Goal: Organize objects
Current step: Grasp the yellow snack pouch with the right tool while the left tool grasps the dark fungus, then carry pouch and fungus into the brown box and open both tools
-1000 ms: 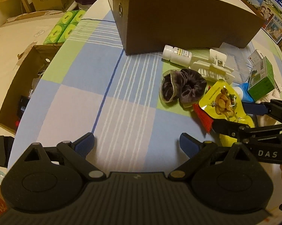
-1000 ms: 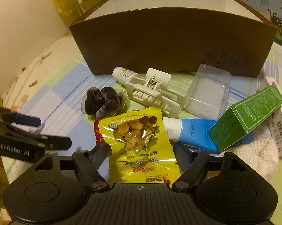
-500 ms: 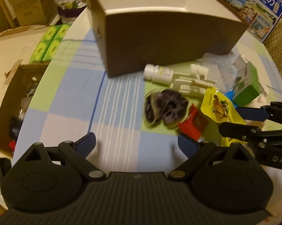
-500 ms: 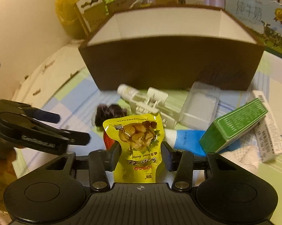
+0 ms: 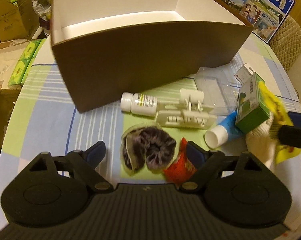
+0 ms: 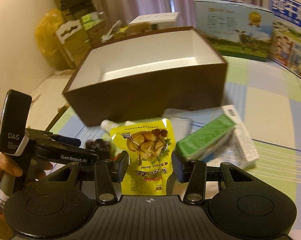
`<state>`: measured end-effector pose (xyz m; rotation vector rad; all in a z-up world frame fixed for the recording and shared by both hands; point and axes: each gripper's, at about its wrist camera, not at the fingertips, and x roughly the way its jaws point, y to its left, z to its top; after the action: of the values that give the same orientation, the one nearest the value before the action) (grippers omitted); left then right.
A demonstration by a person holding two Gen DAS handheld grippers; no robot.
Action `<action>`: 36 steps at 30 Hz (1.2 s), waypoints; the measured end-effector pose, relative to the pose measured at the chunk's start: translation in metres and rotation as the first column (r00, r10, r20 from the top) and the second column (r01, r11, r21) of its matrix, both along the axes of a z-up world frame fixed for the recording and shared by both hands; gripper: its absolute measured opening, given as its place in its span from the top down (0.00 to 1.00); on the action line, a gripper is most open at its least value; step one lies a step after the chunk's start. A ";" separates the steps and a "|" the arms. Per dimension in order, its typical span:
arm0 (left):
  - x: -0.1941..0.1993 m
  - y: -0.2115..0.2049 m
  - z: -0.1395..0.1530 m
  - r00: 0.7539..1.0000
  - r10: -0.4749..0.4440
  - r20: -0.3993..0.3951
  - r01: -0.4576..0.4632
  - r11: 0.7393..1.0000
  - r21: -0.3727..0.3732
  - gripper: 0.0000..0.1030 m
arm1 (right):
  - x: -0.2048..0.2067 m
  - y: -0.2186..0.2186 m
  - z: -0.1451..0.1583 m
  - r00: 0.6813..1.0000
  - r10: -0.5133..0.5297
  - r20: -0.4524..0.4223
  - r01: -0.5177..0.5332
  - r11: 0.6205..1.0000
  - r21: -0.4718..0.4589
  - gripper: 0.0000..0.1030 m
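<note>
**Snack pouch in my right gripper, box not yet reached**

My right gripper (image 6: pixel 150 165) has its fingers closed in on the yellow snack pouch (image 6: pixel 148 152), pinching it across its width so the top stands up in front of the camera. It looks clear of the bench (image 6: pixel 270 120), though I cannot see its bottom edge. The open brown box (image 6: pixel 146 84) sits further away, its white inside showing nothing in it, and I judge the pouch belongs there.

My left gripper (image 5: pixel 145 152) is wide open and holds nothing. It hangs low over the dark scrunchie (image 5: pixel 148 153), with the red packet (image 5: pixel 180 166) just beside its right finger.

The rest lies on the bench near the box's front wall: the white pill bottle (image 5: pixel 139 104), the white clip (image 5: pixel 186 114), the clear plastic tray (image 5: pixel 214 88), the blue tube (image 5: pixel 222 134) and the green carton (image 5: pixel 250 104).

Risks as I see them:
- The pouch is slick and soft; a pinch this narrow could let it slide or fold out.
- The box's near wall is tall; a low carry would catch the pouch's hanging end on the rim.
- If my left gripper closes now, it may take the red packet along with the scrunchie.
</note>
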<state>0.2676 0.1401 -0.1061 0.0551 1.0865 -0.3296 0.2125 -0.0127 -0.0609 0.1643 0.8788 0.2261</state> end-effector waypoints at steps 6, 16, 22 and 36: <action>0.009 -0.005 -0.008 1.000 -0.014 -0.022 0.014 1.000 0.014 0.45 | -0.002 -0.017 0.006 0.998 -0.055 0.010 0.055 0.998 -0.003 0.57; -0.004 0.011 0.013 1.000 -0.007 0.003 0.007 1.000 -0.026 0.78 | 0.007 -0.038 0.015 0.995 -0.095 0.035 0.095 0.995 0.009 0.57; -0.013 0.017 0.056 0.997 -0.019 0.075 0.025 0.996 -0.084 0.78 | 0.020 -0.043 0.026 0.994 -0.085 0.064 0.083 0.996 0.033 0.57; 0.044 -0.001 0.140 0.955 0.026 0.294 0.017 0.990 -0.141 0.78 | 0.091 -0.025 0.067 0.982 -0.001 0.187 -0.010 0.998 0.055 0.57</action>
<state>0.3115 0.1387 0.0337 -0.0249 0.7639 -0.3809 0.3036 -0.0379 0.0058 0.1903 0.6869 0.2663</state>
